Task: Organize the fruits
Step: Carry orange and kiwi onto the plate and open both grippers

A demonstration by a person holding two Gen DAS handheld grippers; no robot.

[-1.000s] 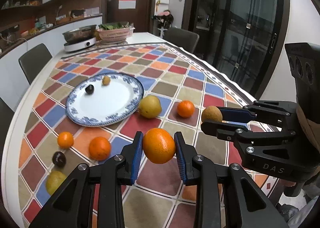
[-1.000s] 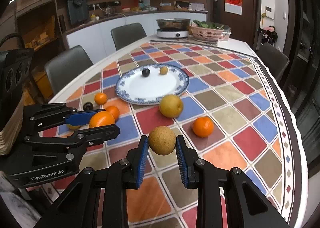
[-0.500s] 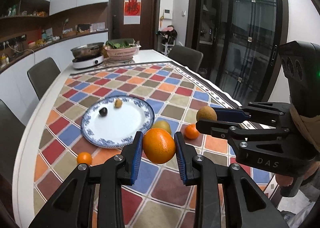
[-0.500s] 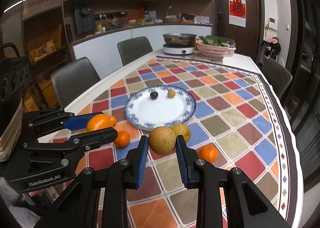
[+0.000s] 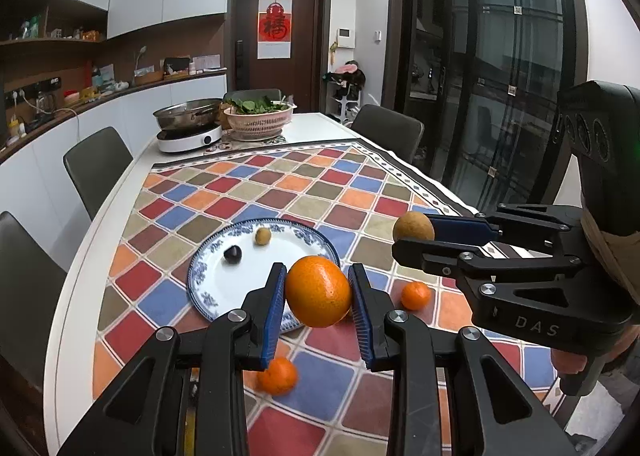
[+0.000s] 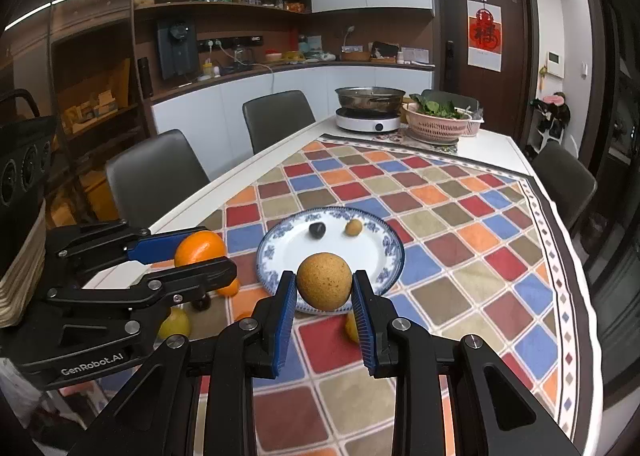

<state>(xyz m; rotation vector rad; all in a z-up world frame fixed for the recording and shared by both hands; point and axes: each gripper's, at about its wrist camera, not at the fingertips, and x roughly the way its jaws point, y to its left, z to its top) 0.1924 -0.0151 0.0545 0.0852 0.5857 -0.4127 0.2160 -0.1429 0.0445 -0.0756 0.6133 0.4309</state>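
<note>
My left gripper point(image 5: 318, 296) is shut on a large orange point(image 5: 319, 290) and holds it above the near rim of the blue-and-white plate point(image 5: 224, 288). My right gripper point(image 6: 324, 288) is shut on a brown round fruit point(image 6: 324, 281), also raised over the plate's point(image 6: 368, 256) near edge. The plate holds a dark plum point(image 5: 232, 254) and a small brown fruit point(image 5: 263, 235). Each gripper shows in the other's view: the right one point(image 5: 414, 234) and the left one point(image 6: 198, 252).
Small oranges point(image 5: 416, 295) point(image 5: 277, 375) lie on the checkered tablecloth point(image 5: 280, 184) near the plate. A yellow fruit point(image 6: 175, 323) and a dark plum point(image 6: 201, 303) lie at the left edge. A hot pot point(image 5: 188, 128) and a vegetable basket point(image 5: 260, 116) stand at the far end. Chairs surround the table.
Both grippers have risen and tilted up with their fruits, so the table appears lower and farther. The fruits stay clamped. The plate's contents have not moved.
</note>
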